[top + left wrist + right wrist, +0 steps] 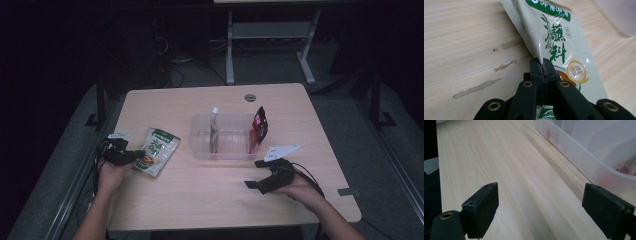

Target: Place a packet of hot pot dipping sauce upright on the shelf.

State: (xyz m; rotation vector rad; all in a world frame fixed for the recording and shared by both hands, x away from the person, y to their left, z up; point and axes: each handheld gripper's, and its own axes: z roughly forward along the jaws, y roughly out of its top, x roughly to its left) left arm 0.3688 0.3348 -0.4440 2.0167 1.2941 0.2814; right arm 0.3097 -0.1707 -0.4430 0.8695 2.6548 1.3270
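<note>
One green-and-cream sauce packet (157, 150) lying on the left part of the wooden table (200, 200), near edge pinched and lifted into a crease. Left gripper (543, 67) pressed together on that edge, jaws clamping the foil, held by the left hand (111, 175) at the table's left side. To the packet's right, well apart, a clear plastic divider bin (200, 145) with a slim sachet (214, 131) upright inside and a red packet (258, 127) leaning at its right end. Right gripper (259, 174) just in front of the bin, hovering over bare wood, jaws spread wide.
</note>
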